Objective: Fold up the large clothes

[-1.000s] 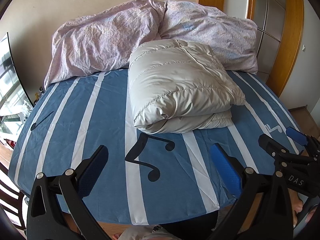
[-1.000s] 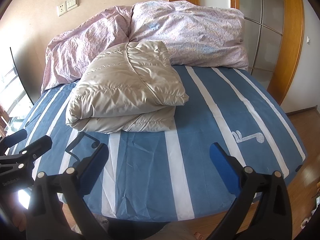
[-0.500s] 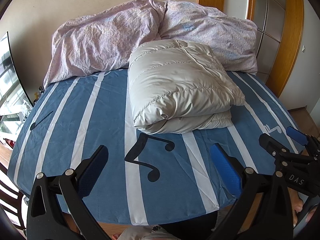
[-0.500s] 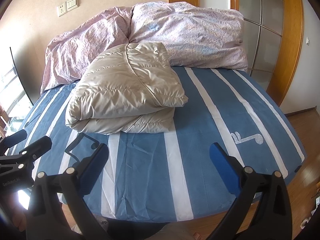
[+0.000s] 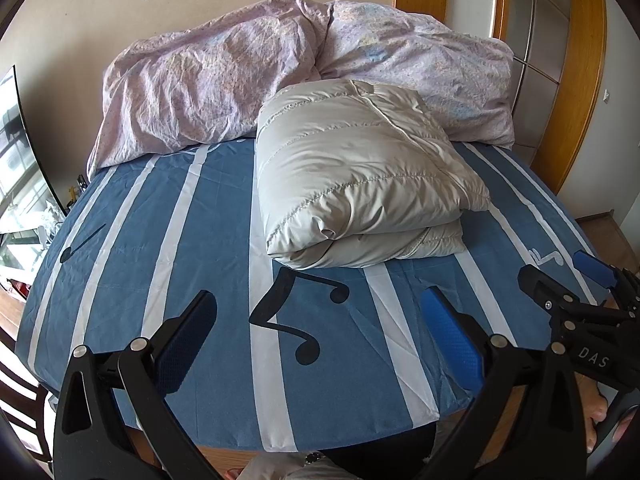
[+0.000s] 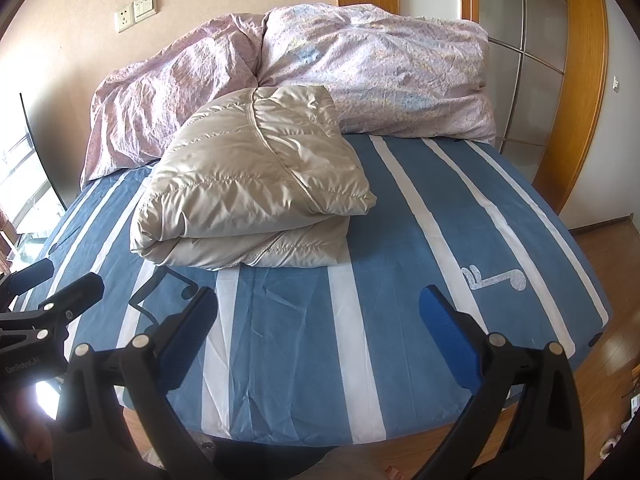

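A beige puffer jacket (image 5: 360, 176) lies folded into a thick bundle on the blue striped bed sheet (image 5: 168, 240), in front of the pink duvet. It also shows in the right wrist view (image 6: 256, 184). My left gripper (image 5: 320, 320) is open and empty above the bed's near edge, well short of the jacket. My right gripper (image 6: 320, 320) is open and empty, also near the front edge. The right gripper shows at the right of the left wrist view (image 5: 568, 280); the left gripper shows at the left of the right wrist view (image 6: 56, 284).
A crumpled pink duvet (image 5: 224, 80) is piled at the head of the bed against the wall. A wooden-framed sliding door (image 5: 560, 60) stands to the right. A window (image 5: 16, 160) is at the left. Wooden floor (image 6: 608, 264) lies right of the bed.
Both grippers stay open and nearly still. The right wrist view has shifted slightly, so the jacket sits a little higher in frame. The jacket has not moved.
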`<control>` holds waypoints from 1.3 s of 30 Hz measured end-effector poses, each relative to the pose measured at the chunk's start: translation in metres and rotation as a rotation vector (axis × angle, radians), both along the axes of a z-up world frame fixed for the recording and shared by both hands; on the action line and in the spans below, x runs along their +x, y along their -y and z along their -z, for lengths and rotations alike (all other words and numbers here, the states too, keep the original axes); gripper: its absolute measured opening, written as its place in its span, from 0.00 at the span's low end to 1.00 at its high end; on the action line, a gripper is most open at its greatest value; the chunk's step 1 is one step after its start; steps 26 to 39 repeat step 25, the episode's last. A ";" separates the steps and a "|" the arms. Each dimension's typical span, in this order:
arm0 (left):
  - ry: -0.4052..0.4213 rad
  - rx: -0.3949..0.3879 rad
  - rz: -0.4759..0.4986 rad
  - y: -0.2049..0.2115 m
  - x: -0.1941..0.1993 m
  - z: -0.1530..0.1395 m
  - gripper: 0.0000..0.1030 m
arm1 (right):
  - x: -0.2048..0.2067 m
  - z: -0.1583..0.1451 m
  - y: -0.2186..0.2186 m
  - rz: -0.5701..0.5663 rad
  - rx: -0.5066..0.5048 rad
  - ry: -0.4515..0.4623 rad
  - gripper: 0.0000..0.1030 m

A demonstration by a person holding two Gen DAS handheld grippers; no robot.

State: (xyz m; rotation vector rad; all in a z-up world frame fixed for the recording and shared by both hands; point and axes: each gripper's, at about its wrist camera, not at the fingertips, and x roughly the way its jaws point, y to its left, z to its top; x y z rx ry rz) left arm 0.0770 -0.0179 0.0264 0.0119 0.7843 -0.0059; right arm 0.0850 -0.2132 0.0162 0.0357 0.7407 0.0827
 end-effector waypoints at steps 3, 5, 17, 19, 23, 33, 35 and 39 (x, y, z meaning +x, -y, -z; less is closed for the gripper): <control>0.000 -0.001 0.001 0.000 0.001 0.000 0.99 | 0.000 0.000 0.000 0.000 -0.001 0.002 0.98; 0.000 -0.001 0.000 0.000 0.000 0.000 0.99 | 0.000 0.000 0.001 -0.001 0.000 0.002 0.98; -0.001 -0.002 -0.001 0.001 0.001 0.001 0.99 | 0.001 0.000 0.001 -0.002 0.000 0.000 0.98; -0.002 -0.004 -0.003 0.000 0.001 0.001 0.99 | 0.001 0.000 0.001 -0.001 -0.001 0.001 0.98; -0.003 -0.005 -0.006 -0.001 0.002 0.003 0.99 | 0.002 0.000 0.002 -0.001 -0.001 0.000 0.98; -0.002 -0.006 -0.003 -0.002 0.002 0.002 0.99 | 0.002 0.000 0.002 -0.001 -0.001 0.001 0.98; -0.002 -0.006 -0.003 -0.002 0.002 0.002 0.99 | 0.002 0.000 0.002 -0.001 -0.001 0.001 0.98; -0.002 -0.006 -0.003 -0.002 0.002 0.002 0.99 | 0.002 0.000 0.002 -0.001 -0.001 0.001 0.98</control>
